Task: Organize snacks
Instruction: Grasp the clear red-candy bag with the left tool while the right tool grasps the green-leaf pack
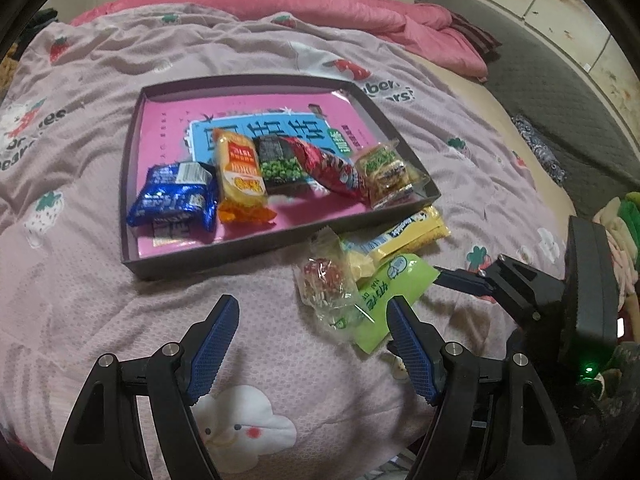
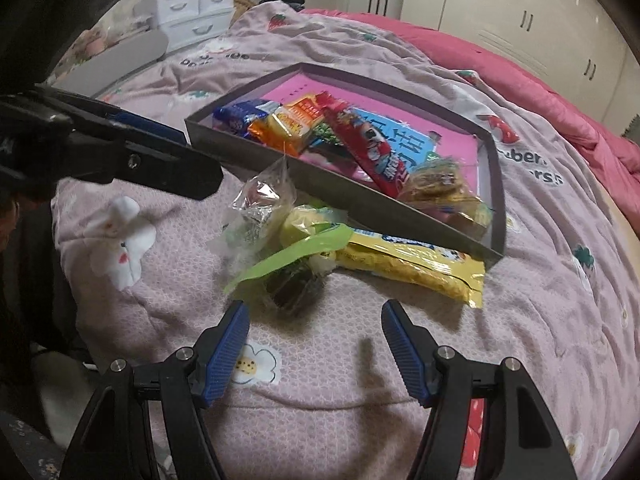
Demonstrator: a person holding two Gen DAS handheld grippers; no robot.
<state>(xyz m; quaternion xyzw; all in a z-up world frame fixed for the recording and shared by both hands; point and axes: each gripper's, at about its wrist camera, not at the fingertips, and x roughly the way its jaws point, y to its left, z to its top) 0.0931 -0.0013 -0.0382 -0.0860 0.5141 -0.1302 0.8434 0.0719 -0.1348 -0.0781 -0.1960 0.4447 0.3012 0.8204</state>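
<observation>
A shallow grey tray (image 1: 132, 184) with a pink floor lies on the bed. It holds a blue packet (image 1: 172, 196), an orange-yellow packet (image 1: 240, 176), a green pea packet (image 1: 280, 164), a red packet (image 1: 332, 168) and a clear yellow-green packet (image 1: 384, 172). In front of the tray lie a clear bag of red sweets (image 1: 324, 280), a lime green packet (image 1: 384, 296) and a yellow packet (image 1: 408, 232). My left gripper (image 1: 313, 306) hangs open just short of the clear bag. My right gripper (image 2: 315, 307) is open too, near a dark packet (image 2: 294, 288) tucked under the lime green packet (image 2: 296, 252).
The lilac strawberry-print cover (image 1: 100, 280) is wrinkled, and a pink quilt (image 1: 360, 8) is heaped behind the tray. White drawers (image 2: 196, 12) and wardrobes (image 2: 500, 12) stand beyond the bed. My left gripper (image 2: 200, 162) reaches in beside the tray's corner (image 2: 192, 128).
</observation>
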